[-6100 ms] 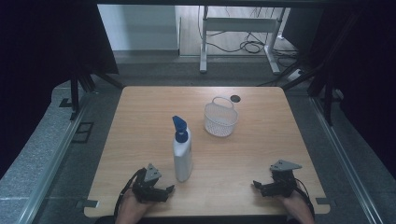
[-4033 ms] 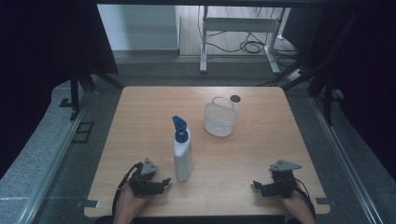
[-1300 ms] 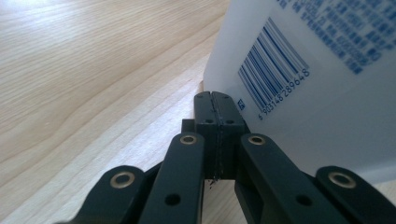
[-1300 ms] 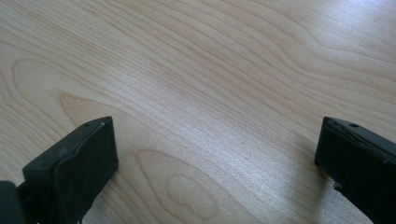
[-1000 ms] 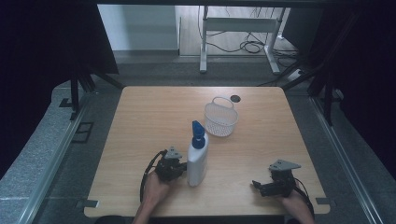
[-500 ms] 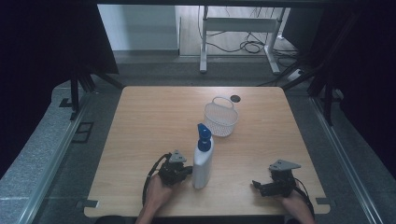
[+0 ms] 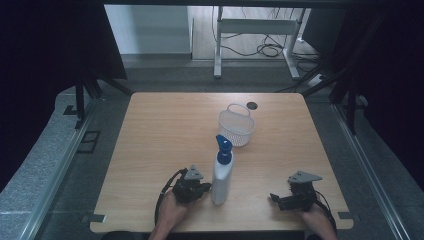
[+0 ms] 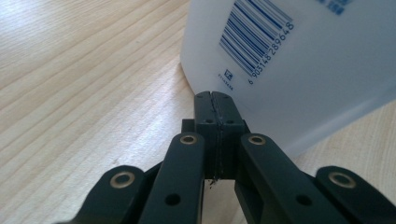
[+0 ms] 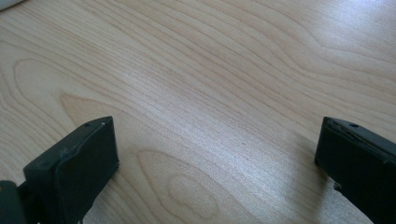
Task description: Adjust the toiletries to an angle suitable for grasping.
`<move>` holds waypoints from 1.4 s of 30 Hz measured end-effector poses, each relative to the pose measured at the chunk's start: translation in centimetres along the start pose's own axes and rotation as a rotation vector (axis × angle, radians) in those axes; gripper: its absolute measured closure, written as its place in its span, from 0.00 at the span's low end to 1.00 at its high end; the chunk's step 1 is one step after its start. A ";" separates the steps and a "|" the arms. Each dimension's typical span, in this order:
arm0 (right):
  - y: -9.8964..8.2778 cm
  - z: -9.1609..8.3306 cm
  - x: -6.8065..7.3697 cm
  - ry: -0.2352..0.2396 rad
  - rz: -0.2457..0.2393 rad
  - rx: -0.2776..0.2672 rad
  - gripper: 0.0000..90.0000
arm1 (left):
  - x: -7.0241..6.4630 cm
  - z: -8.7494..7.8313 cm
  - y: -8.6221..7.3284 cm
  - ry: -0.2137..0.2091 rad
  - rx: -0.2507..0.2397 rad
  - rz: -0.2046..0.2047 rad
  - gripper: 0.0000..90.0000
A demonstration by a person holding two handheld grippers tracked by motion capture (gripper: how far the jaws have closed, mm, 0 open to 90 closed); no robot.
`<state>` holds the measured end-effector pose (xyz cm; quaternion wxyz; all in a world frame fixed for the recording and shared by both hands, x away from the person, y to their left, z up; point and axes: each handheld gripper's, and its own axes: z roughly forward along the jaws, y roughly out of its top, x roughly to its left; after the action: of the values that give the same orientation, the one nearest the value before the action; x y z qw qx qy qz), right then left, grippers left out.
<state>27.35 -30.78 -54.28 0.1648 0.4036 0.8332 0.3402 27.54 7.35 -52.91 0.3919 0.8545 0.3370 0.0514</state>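
A white spray bottle (image 7: 221, 174) with a blue trigger head stands upright near the table's front middle. My left gripper (image 7: 204, 188) lies low on the table just left of it, jaws shut with nothing between them. In the left gripper view the shut tips (image 8: 212, 99) press against the bottle's (image 8: 289, 60) lower wall, below its barcode. My right gripper (image 7: 276, 199) rests at the front right, well apart from the bottle. Its jaws stand wide open (image 9: 217, 129) over bare wood.
A white wire basket (image 7: 237, 127) stands behind the bottle, toward the table's far middle. A small dark round grommet (image 7: 251, 105) sits at the far edge. The wooden table (image 7: 160, 130) has dark floor on every side; a desk frame and cables lie beyond.
The left gripper has slid to the right along the table, and the bottle has shifted right with it, staying upright. The right gripper has not moved.
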 end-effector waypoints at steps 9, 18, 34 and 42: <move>0.0 0.0 0.0 0.000 0.000 0.000 0.00 | -1.0 0.1 0.0 -0.017 0.000 0.020 0.99; 0.0 0.0 0.0 0.000 0.000 0.000 0.00 | -2.1 0.3 0.3 -0.039 0.001 0.051 0.99; 0.0 0.0 0.0 -0.001 0.000 -0.001 0.00 | -4.2 1.1 0.9 -0.081 0.003 0.097 0.99; 0.0 0.0 0.0 -0.001 0.000 -0.001 0.00 | -5.1 1.7 1.4 -0.093 0.008 0.133 0.99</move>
<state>27.34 -30.76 -54.28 0.1654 0.4038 0.8330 0.3403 24.95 2.42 -52.21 0.3995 0.8780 0.2611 0.0361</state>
